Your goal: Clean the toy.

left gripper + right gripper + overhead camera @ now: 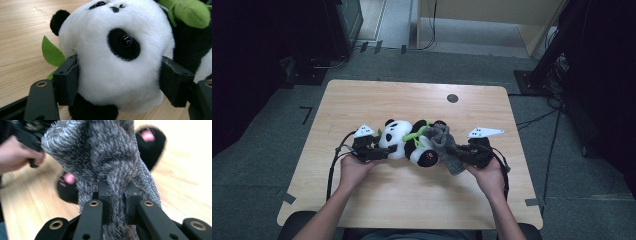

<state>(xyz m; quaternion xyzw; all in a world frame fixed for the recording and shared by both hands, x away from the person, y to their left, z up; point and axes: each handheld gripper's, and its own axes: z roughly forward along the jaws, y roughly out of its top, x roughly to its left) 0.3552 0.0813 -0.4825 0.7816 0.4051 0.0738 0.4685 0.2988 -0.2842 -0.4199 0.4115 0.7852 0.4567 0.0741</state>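
Surface: wooden table [362,195].
Panda [404,140]: lying crosswise, head toward left gripper [374,150], clamped on it.
Right gripper [467,154]: pinches grey cloth [447,145].

My left gripper [117,82] shows matt black plastic jaws with brass-coloured rivets, pressed into the panda [117,57], whose plush is soft and short-piled, white and black, with glossy hard bead eyes and a smooth green felt leaf [51,52]. My right gripper [117,202], of the same matt black plastic, pinches a grey cloth [100,152] that looks shaggy and coarse, like looped terry, with a stitched hem. The table [362,95] looks to be pale wood-grain laminate, smooth with a dull sheen out to its edges.
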